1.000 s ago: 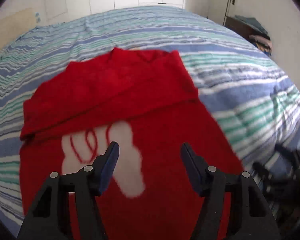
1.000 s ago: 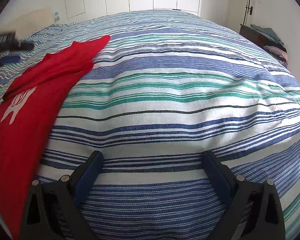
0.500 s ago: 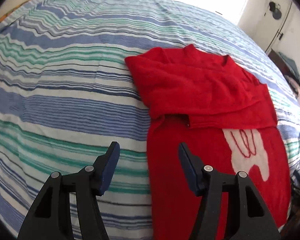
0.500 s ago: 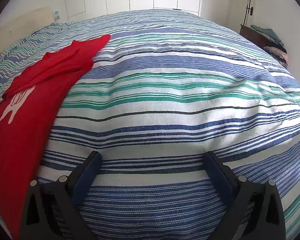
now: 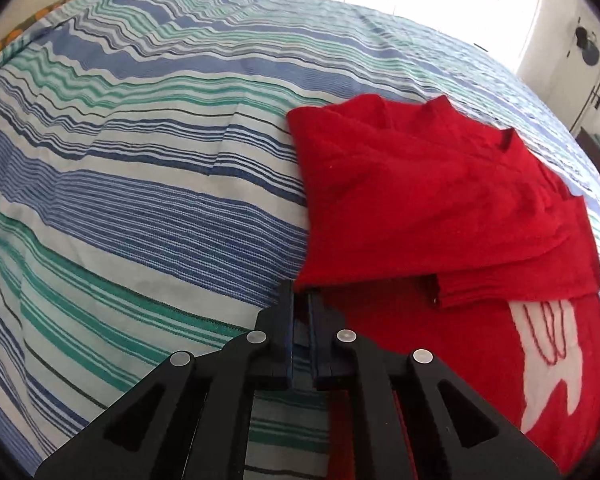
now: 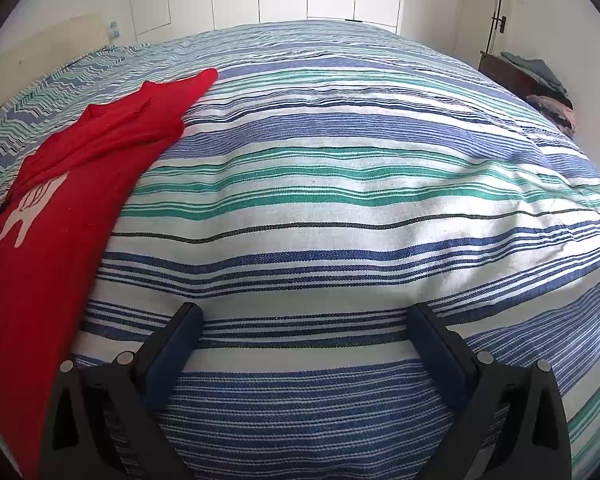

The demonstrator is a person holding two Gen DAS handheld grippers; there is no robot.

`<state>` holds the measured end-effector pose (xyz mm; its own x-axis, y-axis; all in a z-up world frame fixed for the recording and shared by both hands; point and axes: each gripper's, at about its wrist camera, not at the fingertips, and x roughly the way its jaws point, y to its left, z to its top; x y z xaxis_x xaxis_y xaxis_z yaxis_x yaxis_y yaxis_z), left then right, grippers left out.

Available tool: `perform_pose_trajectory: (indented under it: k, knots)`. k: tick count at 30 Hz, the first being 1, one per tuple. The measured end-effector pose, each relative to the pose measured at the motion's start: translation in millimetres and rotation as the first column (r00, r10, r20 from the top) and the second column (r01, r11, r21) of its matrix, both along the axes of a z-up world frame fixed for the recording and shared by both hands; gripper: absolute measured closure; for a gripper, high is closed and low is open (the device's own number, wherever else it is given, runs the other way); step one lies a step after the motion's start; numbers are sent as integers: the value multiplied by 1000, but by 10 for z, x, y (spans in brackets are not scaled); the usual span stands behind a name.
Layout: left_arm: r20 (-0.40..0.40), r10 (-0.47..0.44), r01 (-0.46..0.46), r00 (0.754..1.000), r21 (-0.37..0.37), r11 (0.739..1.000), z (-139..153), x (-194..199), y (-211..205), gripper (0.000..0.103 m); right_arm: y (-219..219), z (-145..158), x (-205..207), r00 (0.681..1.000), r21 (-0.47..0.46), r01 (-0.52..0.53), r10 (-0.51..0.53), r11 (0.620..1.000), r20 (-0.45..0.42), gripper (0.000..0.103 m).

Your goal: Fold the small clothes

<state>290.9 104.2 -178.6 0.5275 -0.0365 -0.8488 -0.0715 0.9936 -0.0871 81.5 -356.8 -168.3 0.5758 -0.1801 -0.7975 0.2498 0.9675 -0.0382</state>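
The left gripper has its fingers together, apparently pinching the left edge of the red shirt lying on the striped bed. Folding cleanly probably needs a low, even carry rightward. The right gripper rests fingers apart, empty.

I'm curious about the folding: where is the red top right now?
The red top lies on the striped bedspread, right of centre in the left wrist view, with the left gripper at its near left edge.
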Motion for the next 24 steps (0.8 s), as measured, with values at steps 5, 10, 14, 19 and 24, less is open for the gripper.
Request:
perform_pose_trajectory:
  k: [5, 10, 14, 19, 24]
  knots:
    - [8, -2, 2, 1000, -10, 1000, -52, -33, 23, 98, -30, 116, 107, 996, 22, -2, 4, 1000, -94, 2]
    - [21, 1, 0, 1000, -25, 1000, -82, -45, 29, 98, 232, 804, 655, 979, 241, -144, 174, 960, -108, 19]
    - [25, 2, -1, 1000, -37, 999, -83, -59, 46, 98, 629, 1100, 1476, 956, 579, -212, 291, 787, -45, 21]
    - [29, 4, -3, 1000, -50, 999, -96, -68, 56, 97, 730, 482, 2378, 980, 780, 30, 135, 625, -146, 40]
    - [30, 7, -5, 1000, -73, 997, -117, -69, 91, 97, 732, 4, 2650, 974, 792, 174, 17, 585, -227, 50]
